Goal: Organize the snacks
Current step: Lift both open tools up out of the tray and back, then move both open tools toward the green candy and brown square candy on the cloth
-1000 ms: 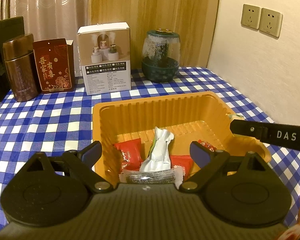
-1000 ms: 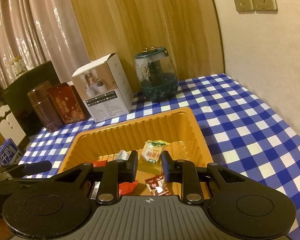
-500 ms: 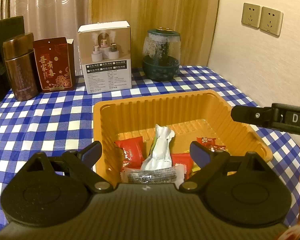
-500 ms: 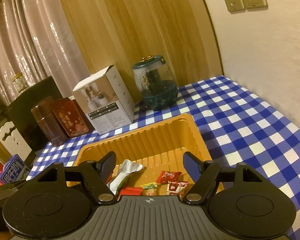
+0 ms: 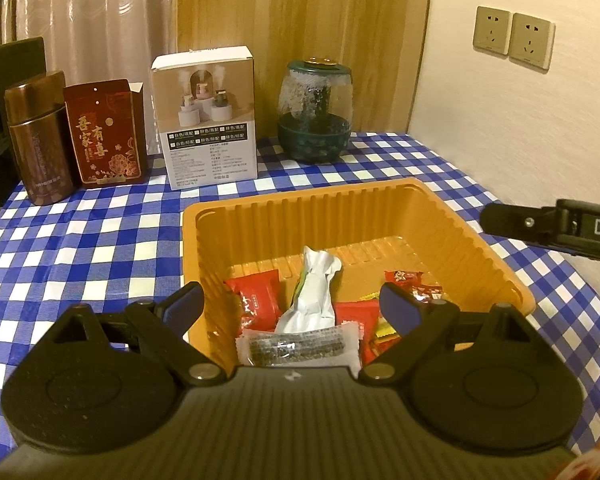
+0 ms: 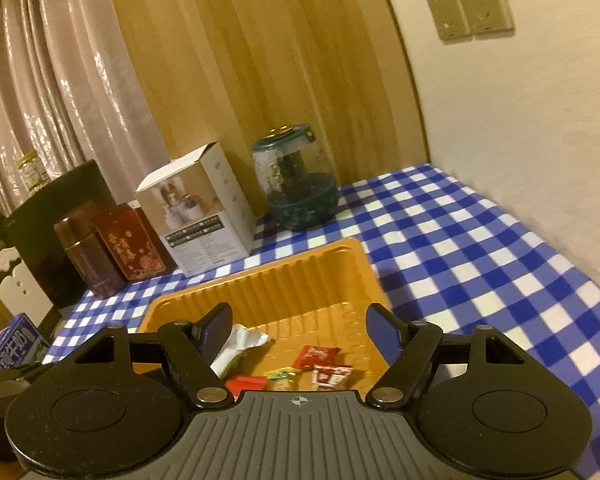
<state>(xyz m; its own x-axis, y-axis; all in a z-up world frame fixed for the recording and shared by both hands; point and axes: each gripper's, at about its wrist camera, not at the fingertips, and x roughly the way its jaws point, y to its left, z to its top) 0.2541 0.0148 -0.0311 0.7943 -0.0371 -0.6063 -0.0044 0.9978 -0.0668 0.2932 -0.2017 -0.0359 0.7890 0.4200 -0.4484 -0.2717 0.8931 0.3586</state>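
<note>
Snacks (image 5: 300, 312) in tray (image 5: 260, 208), both grippers (spread, empty) angled down

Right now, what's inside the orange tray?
The orange tray holds wrapped snacks: a red packet, a white-green crumpled packet, a clear-wrapped bar, and small red candies. Whatever lies under these, or behind the gripper body, is hidden.

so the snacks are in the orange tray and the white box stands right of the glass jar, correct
Not quite. The snacks do lie in the orange tray, but the left wrist view shows the white box standing left of the glass jar, not right of it.
</note>
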